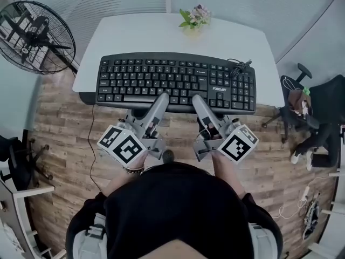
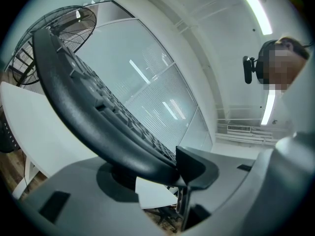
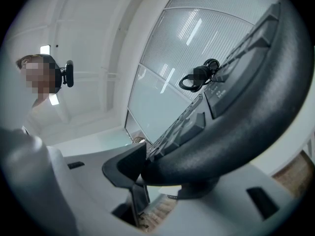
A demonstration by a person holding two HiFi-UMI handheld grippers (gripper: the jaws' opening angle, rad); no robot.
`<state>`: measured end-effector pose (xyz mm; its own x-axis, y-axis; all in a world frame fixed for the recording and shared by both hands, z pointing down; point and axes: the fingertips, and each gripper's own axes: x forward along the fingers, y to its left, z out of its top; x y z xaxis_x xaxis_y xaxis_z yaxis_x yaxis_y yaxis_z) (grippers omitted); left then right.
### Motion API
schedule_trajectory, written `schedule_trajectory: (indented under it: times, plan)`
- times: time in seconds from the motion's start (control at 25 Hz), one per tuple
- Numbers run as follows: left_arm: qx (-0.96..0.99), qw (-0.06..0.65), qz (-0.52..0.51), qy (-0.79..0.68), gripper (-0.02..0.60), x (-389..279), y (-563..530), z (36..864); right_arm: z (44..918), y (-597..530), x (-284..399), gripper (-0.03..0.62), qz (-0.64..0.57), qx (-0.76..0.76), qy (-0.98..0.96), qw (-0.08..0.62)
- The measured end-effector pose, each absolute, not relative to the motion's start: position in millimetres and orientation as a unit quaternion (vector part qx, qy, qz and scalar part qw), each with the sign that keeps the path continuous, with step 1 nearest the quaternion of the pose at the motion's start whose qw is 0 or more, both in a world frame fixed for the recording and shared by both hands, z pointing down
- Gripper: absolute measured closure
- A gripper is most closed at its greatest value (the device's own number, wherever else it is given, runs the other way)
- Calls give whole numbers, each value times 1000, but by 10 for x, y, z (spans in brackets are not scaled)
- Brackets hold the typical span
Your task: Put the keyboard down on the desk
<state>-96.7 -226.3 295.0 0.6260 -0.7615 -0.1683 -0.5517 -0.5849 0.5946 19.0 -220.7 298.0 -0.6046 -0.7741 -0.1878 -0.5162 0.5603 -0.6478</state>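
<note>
Left gripper (image 1: 163, 97) and right gripper (image 1: 197, 99): fingers part-closed, both clamped on keyboard (image 1: 161, 77) near edge. Keyboard sits over desk (image 1: 161, 31) front half, near edge overhanging.

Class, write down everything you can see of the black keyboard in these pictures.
The keyboard is full-size, black plastic, with white-lettered keys, a number pad at its right end and a rounded front edge. Its dark cable lies coiled on its far right corner. It lies level across the near edge of the white desk, partly overhanging the wooden floor. The left tool and right tool each clamp its front edge; whether it touches the desk cannot be told.
</note>
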Motion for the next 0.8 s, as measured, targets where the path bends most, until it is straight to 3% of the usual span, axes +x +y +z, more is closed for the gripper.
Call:
schedule_trajectory:
  times: [0.8]
  plan:
    - [872,254,-209,-363,356,-952,-2353,2996,3025,-2270,204,416,-272,-388,848,238]
